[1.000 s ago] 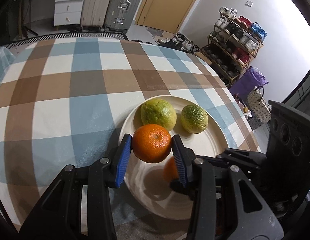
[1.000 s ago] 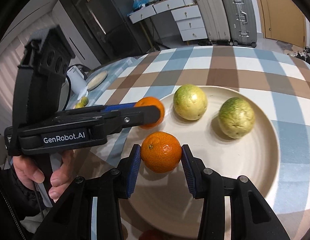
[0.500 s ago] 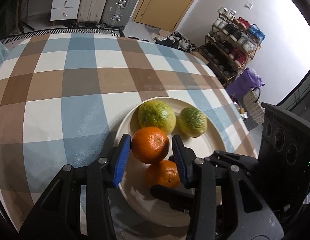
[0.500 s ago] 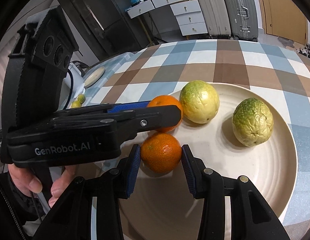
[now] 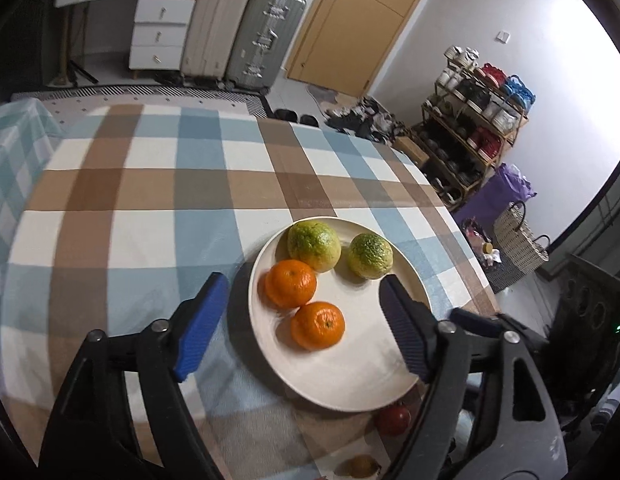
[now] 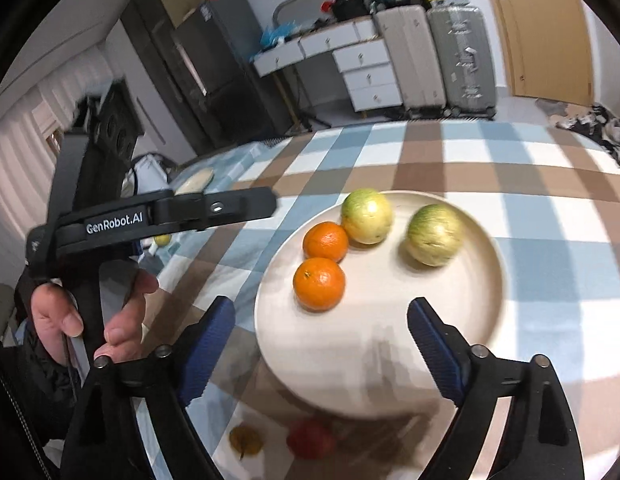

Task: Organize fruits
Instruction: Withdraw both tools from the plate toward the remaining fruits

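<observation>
A cream plate (image 5: 350, 376) (image 6: 390, 368) sits on the checked tablecloth. On it lie two oranges (image 5: 290, 283) (image 5: 318, 325) side by side and two yellow-green fruits (image 5: 314, 245) (image 5: 370, 256) behind them. In the right wrist view the oranges (image 6: 326, 241) (image 6: 319, 283) and green fruits (image 6: 366, 216) (image 6: 434, 234) show too. My left gripper (image 5: 305, 324) is open and empty, raised above the plate's near side. My right gripper (image 6: 322, 344) is open and empty, above the plate's front edge.
A small red fruit (image 5: 393, 420) (image 6: 310, 438) and a small yellow-brown fruit (image 5: 360, 465) (image 6: 245, 438) lie on the cloth just off the plate's near rim. The table (image 5: 149, 200) stretches away behind. Suitcases, drawers and a shoe rack stand beyond it.
Both grippers have opened and let go of their oranges, which now rest on the plate. Both grippers have drawn back and up from the plate.
</observation>
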`<action>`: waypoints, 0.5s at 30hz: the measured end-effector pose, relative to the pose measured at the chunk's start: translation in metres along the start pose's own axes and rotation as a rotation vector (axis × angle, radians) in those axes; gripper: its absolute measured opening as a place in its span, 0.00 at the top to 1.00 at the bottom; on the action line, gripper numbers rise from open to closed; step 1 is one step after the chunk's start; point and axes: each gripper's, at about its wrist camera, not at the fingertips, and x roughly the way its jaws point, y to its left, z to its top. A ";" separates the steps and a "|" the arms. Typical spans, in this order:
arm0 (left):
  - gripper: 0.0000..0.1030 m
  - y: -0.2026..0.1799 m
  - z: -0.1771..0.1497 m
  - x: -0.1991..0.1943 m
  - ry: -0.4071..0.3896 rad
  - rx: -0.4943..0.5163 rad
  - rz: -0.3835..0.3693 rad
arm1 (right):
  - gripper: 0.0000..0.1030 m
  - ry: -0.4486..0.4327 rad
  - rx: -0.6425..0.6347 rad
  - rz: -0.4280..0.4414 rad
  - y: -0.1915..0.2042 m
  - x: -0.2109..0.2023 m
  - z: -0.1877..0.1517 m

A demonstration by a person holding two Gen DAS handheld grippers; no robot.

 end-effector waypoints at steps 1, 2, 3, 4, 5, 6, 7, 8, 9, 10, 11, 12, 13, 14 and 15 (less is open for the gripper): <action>0.23 -0.003 -0.004 -0.008 -0.009 0.004 0.006 | 0.04 -0.017 0.002 -0.011 0.000 -0.009 -0.002; 0.22 -0.007 -0.007 -0.014 -0.014 0.009 0.011 | 0.04 -0.034 0.003 -0.021 0.000 -0.017 -0.004; 0.22 -0.012 -0.010 -0.021 -0.018 0.015 0.016 | 0.03 -0.058 0.002 -0.029 0.001 -0.028 -0.007; 0.22 -0.017 -0.013 -0.028 -0.025 0.023 0.020 | 0.03 -0.073 0.002 -0.034 0.002 -0.035 -0.009; 0.22 -0.022 -0.016 -0.034 -0.030 0.032 0.023 | 0.02 -0.087 0.001 -0.039 0.003 -0.043 -0.010; 0.22 -0.027 -0.019 -0.040 -0.037 0.040 0.031 | 0.01 -0.105 -0.001 -0.045 0.005 -0.052 -0.013; 0.21 -0.033 -0.022 -0.047 -0.047 0.047 0.043 | 0.01 -0.117 -0.001 -0.048 0.006 -0.059 -0.015; 0.20 -0.038 -0.026 -0.055 -0.059 0.056 0.056 | 0.01 -0.127 -0.002 -0.049 0.008 -0.065 -0.017; 0.19 -0.043 -0.029 -0.061 -0.067 0.063 0.063 | 0.01 -0.142 -0.001 -0.050 0.009 -0.073 -0.019; 0.18 -0.049 -0.033 -0.068 -0.077 0.070 0.067 | 0.01 -0.154 -0.001 -0.053 0.011 -0.079 -0.022; 0.16 -0.054 -0.036 -0.074 -0.082 0.073 0.069 | 0.00 -0.168 0.000 -0.055 0.013 -0.086 -0.025; 0.13 -0.060 -0.041 -0.081 -0.086 0.080 0.070 | 0.00 -0.179 0.000 -0.056 0.016 -0.092 -0.028; 0.11 -0.064 -0.045 -0.085 -0.090 0.087 0.069 | 0.00 -0.188 -0.001 -0.058 0.017 -0.097 -0.030; 0.08 -0.069 -0.049 -0.090 -0.096 0.095 0.069 | 0.00 -0.196 -0.002 -0.061 0.019 -0.101 -0.033; 0.05 -0.074 -0.054 -0.094 -0.103 0.104 0.073 | 0.00 -0.206 -0.005 -0.066 0.022 -0.107 -0.036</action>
